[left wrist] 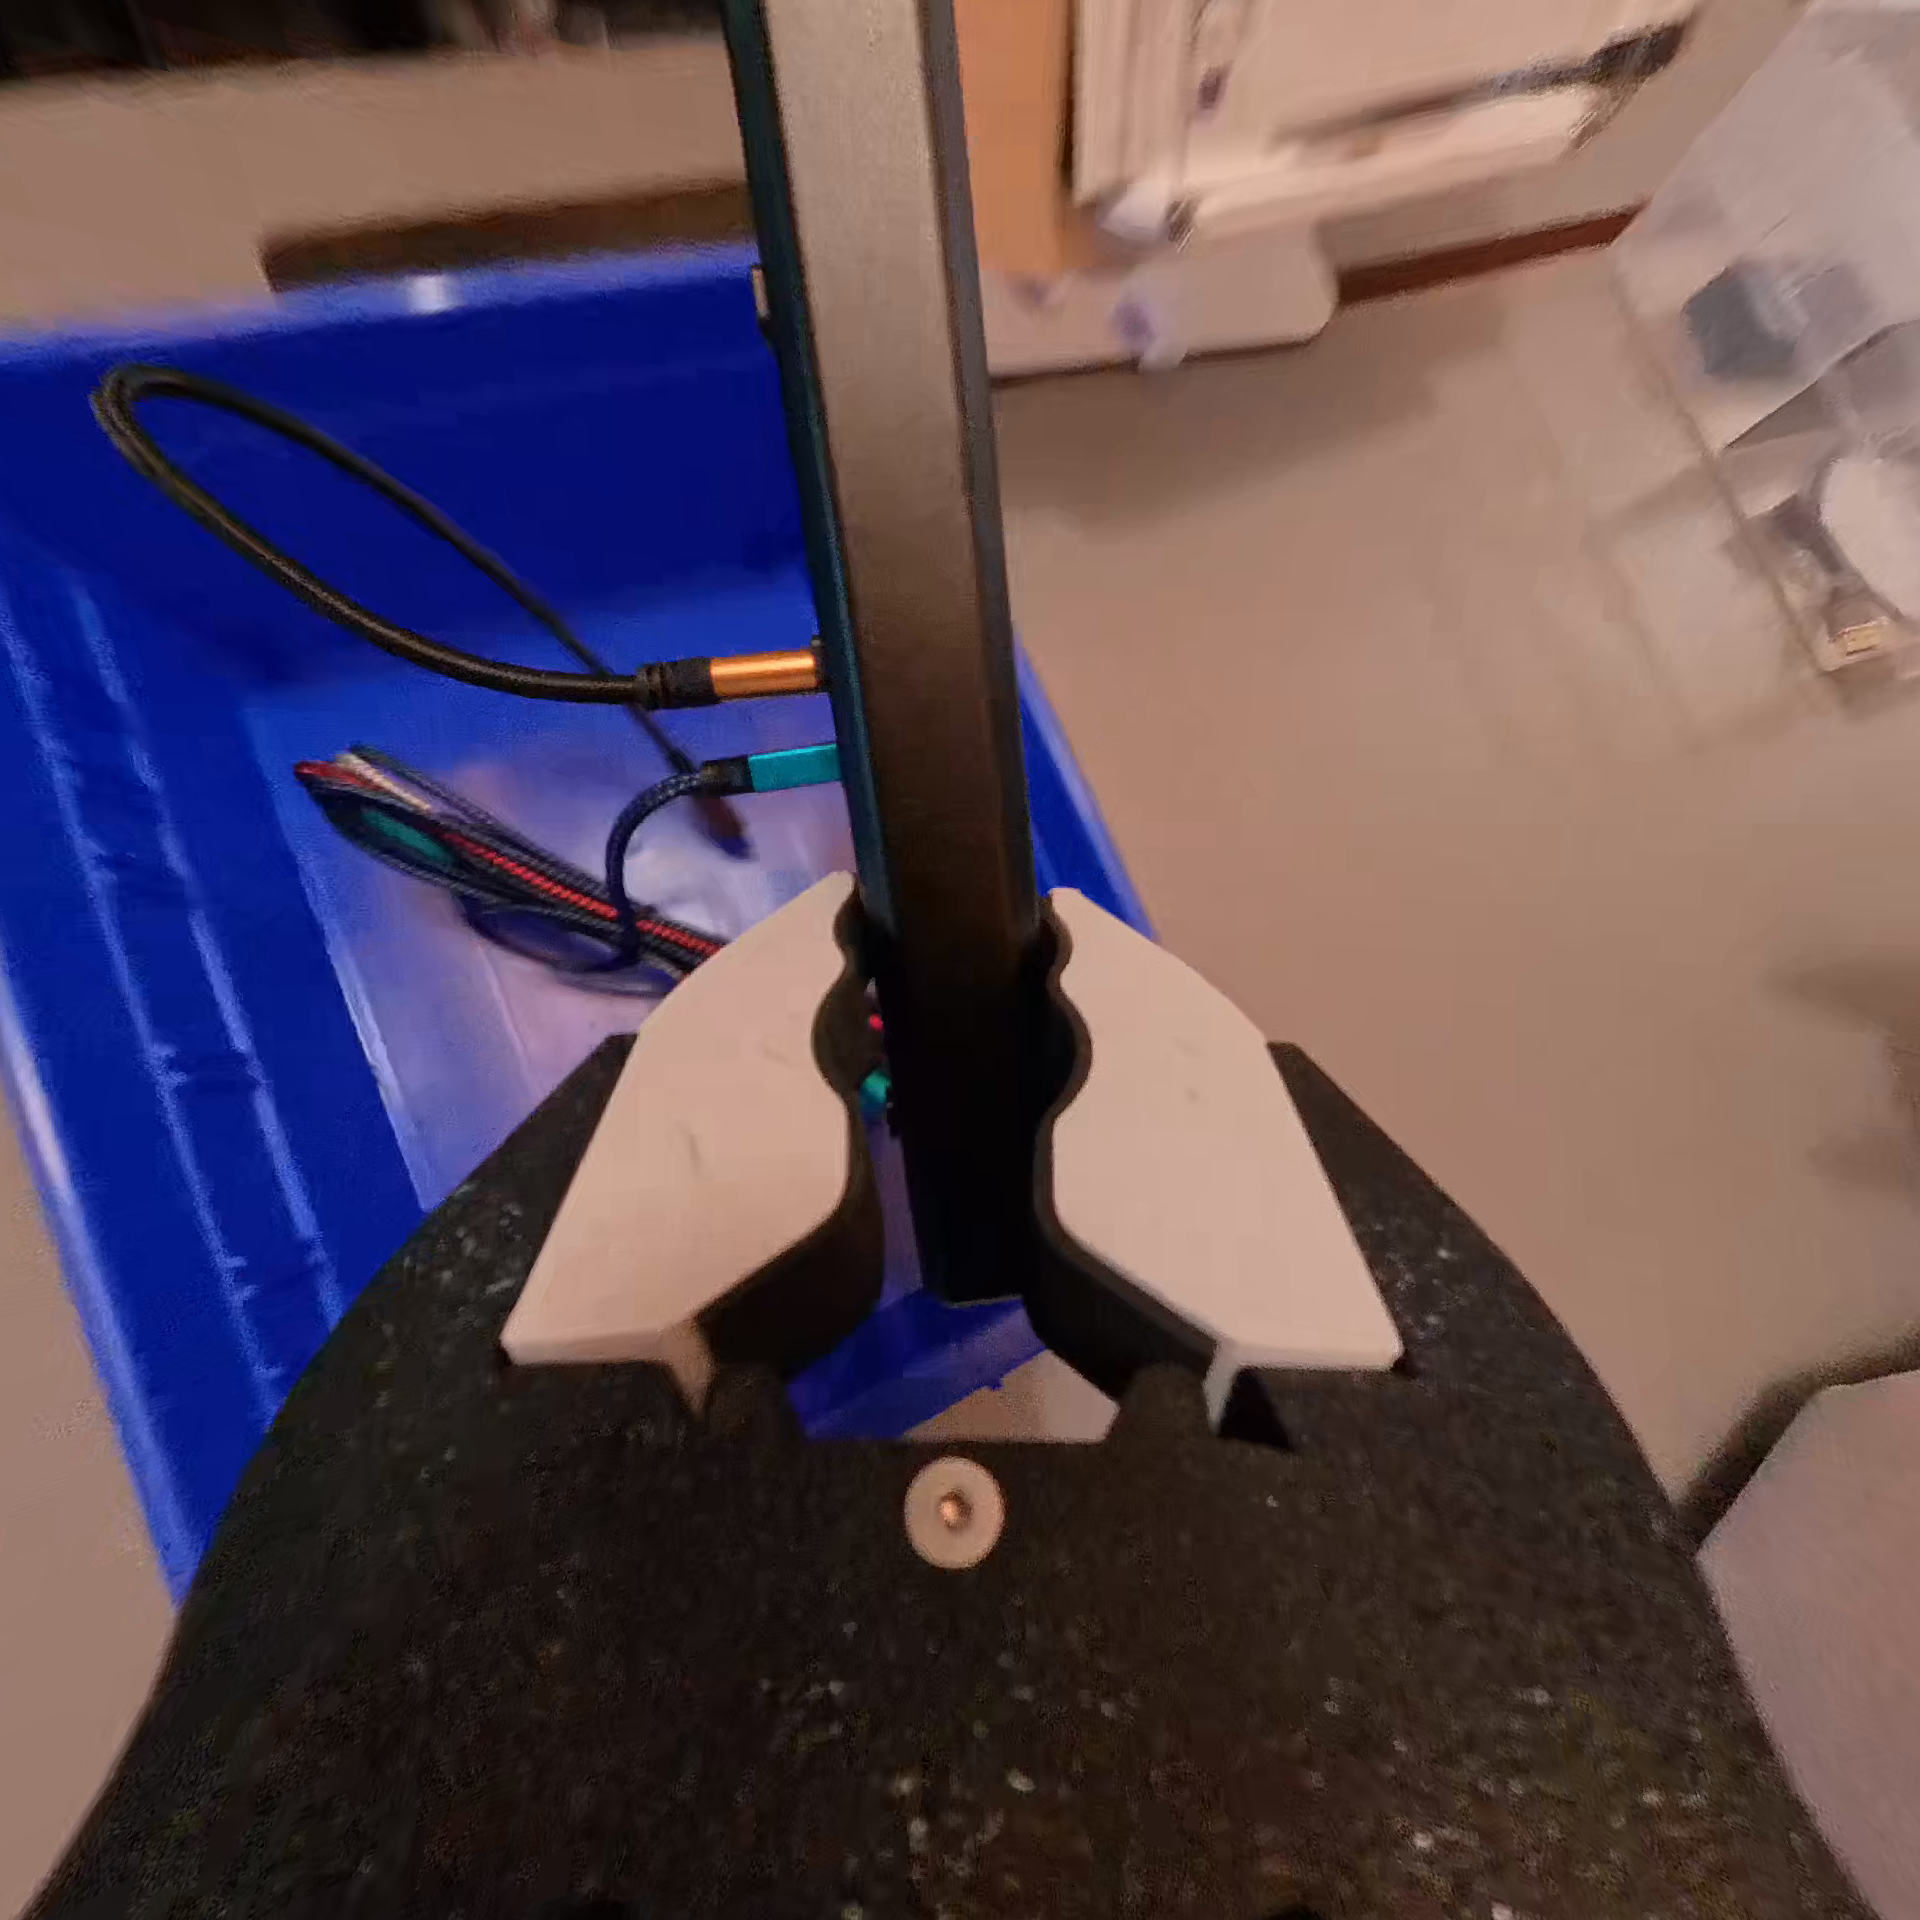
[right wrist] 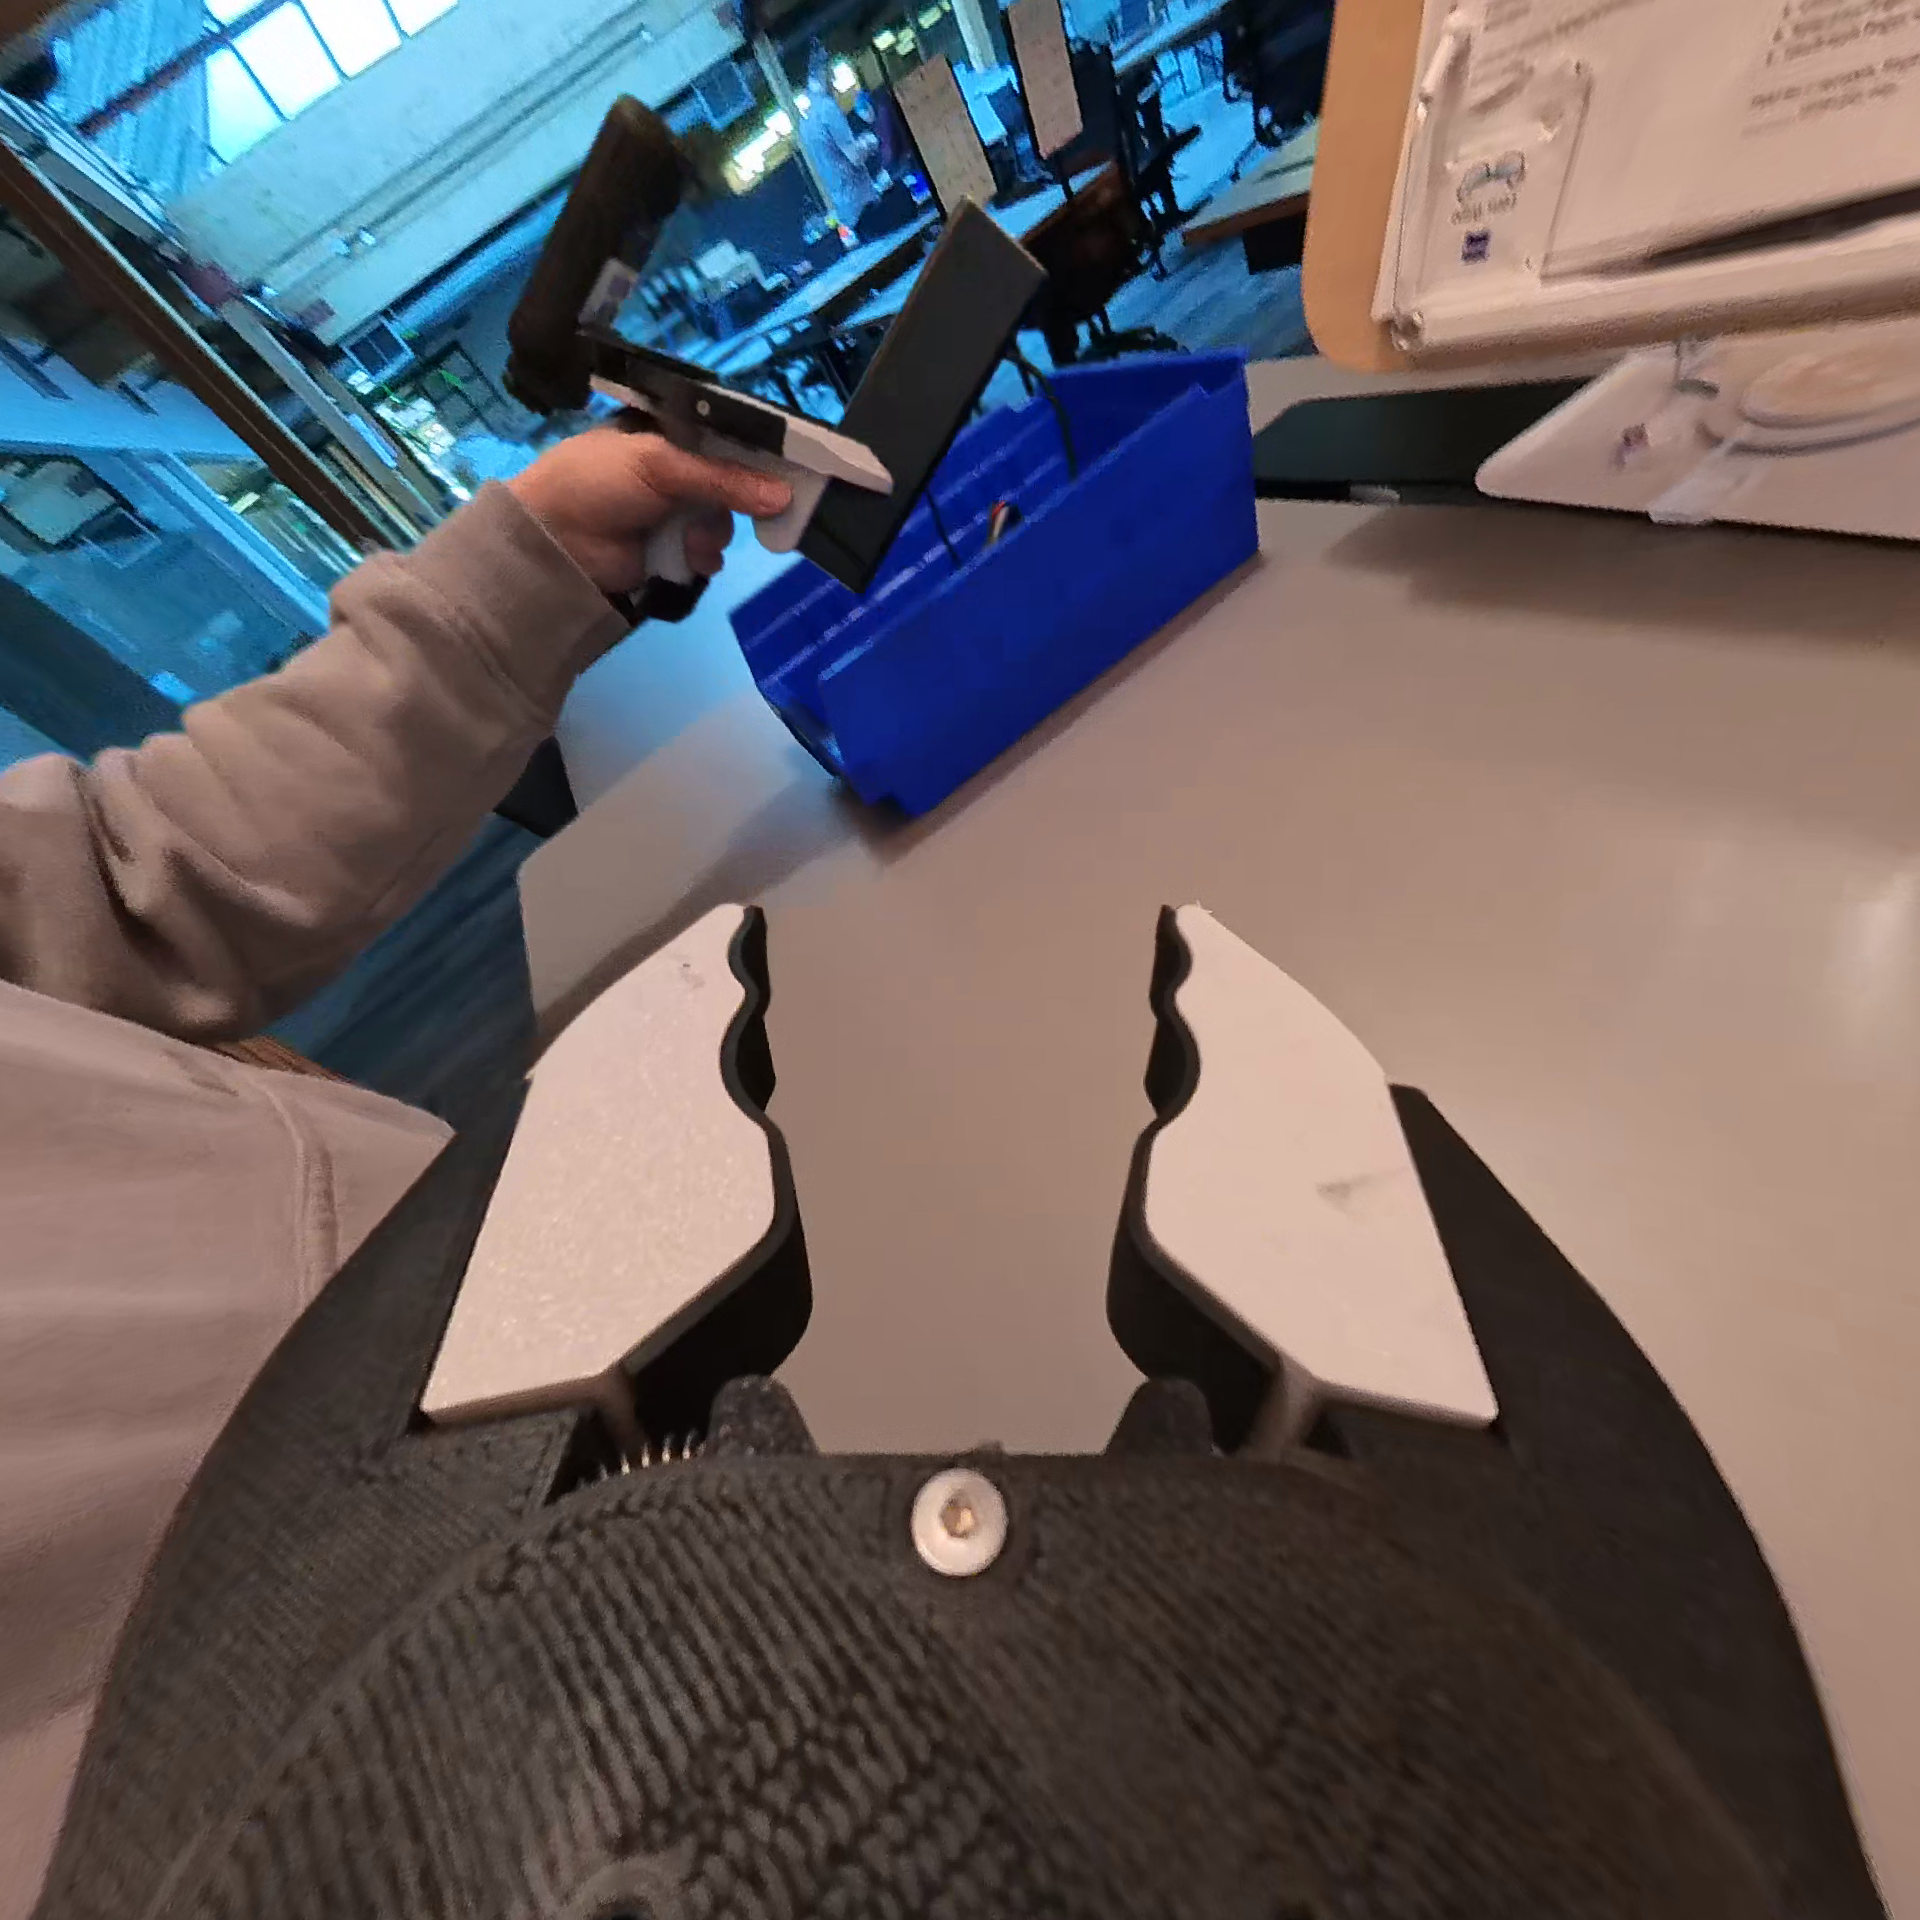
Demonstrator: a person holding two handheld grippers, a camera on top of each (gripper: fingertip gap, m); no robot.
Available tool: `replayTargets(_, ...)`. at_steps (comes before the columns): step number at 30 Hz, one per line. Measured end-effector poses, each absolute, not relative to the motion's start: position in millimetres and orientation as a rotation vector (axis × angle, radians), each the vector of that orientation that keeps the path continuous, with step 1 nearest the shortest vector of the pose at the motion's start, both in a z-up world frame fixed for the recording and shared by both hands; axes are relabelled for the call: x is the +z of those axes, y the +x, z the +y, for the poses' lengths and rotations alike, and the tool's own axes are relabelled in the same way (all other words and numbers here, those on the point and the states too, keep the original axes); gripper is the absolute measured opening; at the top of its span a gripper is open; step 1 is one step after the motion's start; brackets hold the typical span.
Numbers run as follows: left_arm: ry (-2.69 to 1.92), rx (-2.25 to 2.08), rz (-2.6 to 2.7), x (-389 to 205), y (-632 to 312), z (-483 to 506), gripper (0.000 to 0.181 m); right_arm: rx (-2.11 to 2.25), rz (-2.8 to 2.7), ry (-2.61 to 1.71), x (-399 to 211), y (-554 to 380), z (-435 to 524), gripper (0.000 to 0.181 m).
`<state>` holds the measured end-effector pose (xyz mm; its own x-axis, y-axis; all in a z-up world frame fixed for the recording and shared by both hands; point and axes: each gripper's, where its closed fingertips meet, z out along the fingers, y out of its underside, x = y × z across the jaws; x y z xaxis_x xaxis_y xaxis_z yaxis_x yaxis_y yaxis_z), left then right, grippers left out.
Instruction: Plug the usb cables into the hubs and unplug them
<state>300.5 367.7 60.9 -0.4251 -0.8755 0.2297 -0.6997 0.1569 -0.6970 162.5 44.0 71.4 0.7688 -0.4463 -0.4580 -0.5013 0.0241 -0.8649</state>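
hub, no markings visible | left gripper clamped on it | right gripper jaws apart

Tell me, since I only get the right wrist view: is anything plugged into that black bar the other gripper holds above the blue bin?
Observer: Yes. On the hub held in the left gripper, an orange plug and a teal plug sit in one side.
Operator: What cables are those on?
Observer: The orange plug ends a black cable; the teal one ends a blue braided cable.
Operator: Anything else in the bin?
Observer: A red-and-black braided bundle lies on the floor of the blue bin.
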Motion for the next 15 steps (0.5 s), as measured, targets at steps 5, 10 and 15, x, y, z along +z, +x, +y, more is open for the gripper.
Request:
replayTargets(5,-1.261,-1.392,2.000,159.1,287.2,349.6,0.028,0.043,0.668,-1.595,102.4,168.4,64.2,0.071)
replayTargets(10,-0.922,-1.448,1.998,234.4,251.1,306.5,0.028,0.000,0.578,-1.605,131.9,169.7,77.6,0.073)
replayTargets(15,-0.639,-1.610,2.120,226.6,212.0,238.9,0.028,-0.033,0.532,-1.482,174.6,174.9,93.1,0.076)
